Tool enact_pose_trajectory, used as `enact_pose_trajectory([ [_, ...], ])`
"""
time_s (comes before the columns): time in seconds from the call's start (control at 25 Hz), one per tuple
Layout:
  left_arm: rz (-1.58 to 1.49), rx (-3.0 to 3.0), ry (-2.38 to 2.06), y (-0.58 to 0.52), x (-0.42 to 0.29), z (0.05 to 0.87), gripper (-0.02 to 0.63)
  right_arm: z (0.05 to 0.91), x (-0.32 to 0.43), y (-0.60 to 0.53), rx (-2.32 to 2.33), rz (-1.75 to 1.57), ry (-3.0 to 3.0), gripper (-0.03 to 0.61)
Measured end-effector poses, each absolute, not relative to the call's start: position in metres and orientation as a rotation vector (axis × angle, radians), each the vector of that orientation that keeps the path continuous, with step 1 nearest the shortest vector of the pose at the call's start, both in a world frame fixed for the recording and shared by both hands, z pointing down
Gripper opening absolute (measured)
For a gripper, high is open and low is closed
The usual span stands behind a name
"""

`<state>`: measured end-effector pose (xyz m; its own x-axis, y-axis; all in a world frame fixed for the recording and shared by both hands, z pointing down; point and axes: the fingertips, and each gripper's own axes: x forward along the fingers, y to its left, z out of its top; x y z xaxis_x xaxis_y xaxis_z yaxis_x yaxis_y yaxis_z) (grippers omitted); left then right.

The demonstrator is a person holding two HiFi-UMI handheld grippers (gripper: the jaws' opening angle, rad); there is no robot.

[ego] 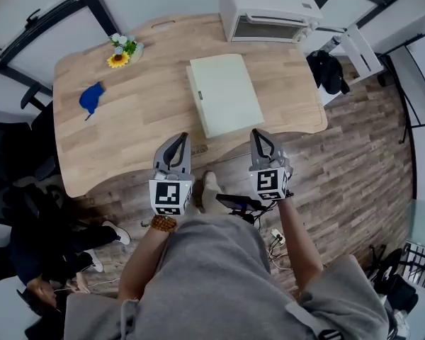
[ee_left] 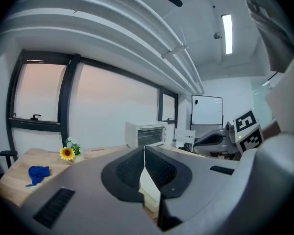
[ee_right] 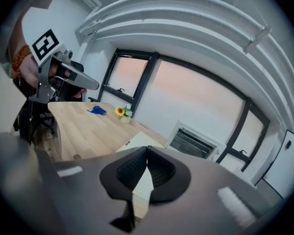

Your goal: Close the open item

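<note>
Wooden table. Pale flat box lies mid-table, nearer the front edge, lid down flat. White oven sits at the far edge behind it; its door looks shut. Sunflower pot at the far left, blue cloth near it, both well apart from the box. Left gripper and right gripper hang side by side over the table's front edge, just short of the box, pointing at it. Both have jaws pressed together with nothing between them.
</note>
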<state>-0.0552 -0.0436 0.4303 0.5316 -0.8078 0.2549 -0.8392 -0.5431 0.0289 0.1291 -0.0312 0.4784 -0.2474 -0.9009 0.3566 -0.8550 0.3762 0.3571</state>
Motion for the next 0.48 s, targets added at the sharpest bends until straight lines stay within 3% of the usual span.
enact_pose_trajectory([
  [0.48, 0.536, 2.546, -1.356, -0.07, -0.029, 0.526, 0.015, 0.602, 0.127, -0.072, 1.017, -0.154, -2.204, 0.174],
])
